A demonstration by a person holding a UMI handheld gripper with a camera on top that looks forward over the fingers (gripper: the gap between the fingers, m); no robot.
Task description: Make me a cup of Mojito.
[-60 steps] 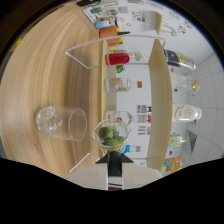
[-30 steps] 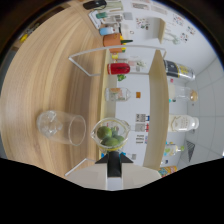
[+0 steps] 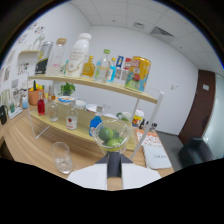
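At the bottom centre of the frame the claw (image 3: 114, 172) holds a clear glass cup (image 3: 111, 136), its two pale fingers (image 3: 85, 177) closed narrowly against the cup's base from either side. The cup sits directly above the fingers, just ahead of them, and it appears raised clear of the wooden desk (image 3: 20, 142). Inside it lie several green lime pieces (image 3: 110, 137), piled toward the bottom. To the lower left of the held cup, near the left finger but apart from it, an empty clear glass (image 3: 62, 157) stands upright on the desk. Beyond the cup, across the middle of the frame, runs a two-level clear shelf (image 3: 95, 85). Its upper board carries a row of bottles and cans, among them a tall white bottle (image 3: 78, 52) toward the upper left and a yellow can (image 3: 138, 73) toward the centre right. The lower board holds small bottles, including a red one (image 3: 41, 106) at the left, and a blue can (image 3: 96, 125) just left of the held cup. At the lower right, beside the right finger, a white paper booklet (image 3: 159, 155) lies on the desk. A dark door (image 3: 200, 107) shows at the right edge of the frame.
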